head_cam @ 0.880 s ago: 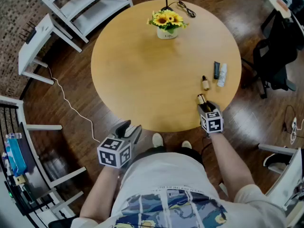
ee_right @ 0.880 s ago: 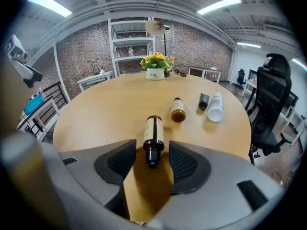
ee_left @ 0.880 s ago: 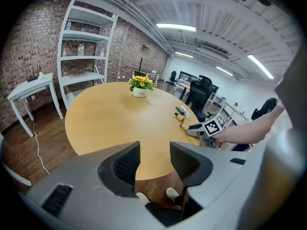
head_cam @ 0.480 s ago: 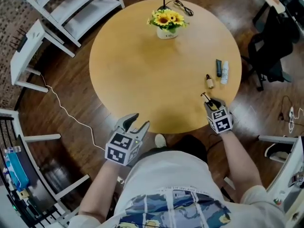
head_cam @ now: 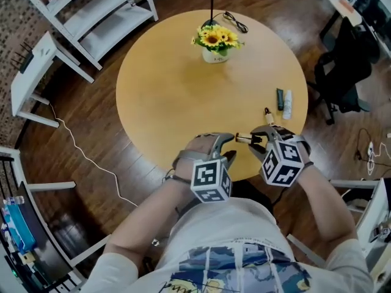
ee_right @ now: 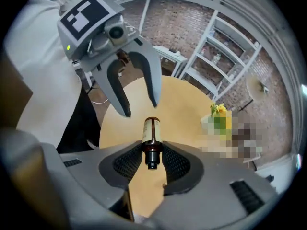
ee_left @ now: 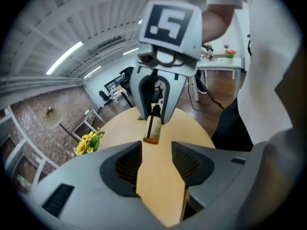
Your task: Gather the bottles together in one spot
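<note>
At the bench (head_cam: 177, 96) rim farthest from the sunflower pot (head_cam: 215, 41), found the right hand-held gripper (head_cam: 255, 139) clamped on a small amber bottle (head_cam: 244, 138). Saw its jaws pinched on the neck just below the dark cap. Noted the labelled body sticking out past the tips, roughly level. Pointed base-first toward the left hand-held gripper (head_cam: 229, 147). Found that one facing it with jaws spread wide and nothing between them. Sat just short of the bottle's base, apart from it, both hand-held grippers about equally far from the pot.

Nearer the sunflower pot than the held bottle, and off to the pot's right in the head view, noted a second amber bottle (head_cam: 268, 116) with a dark top on the bench. Could not tell whether it stood upright or leaned. Nearer the pot again, spotted a dark tube (head_cam: 280, 99) and a white tube (head_cam: 287, 104) lying side by side, lengthwise toward the pot and close enough to look touching. Stayed well apart from the pot itself, all three.

Just behind the sunflower pot, saw a black cable (head_cam: 235, 21) looped on the bench.
</note>
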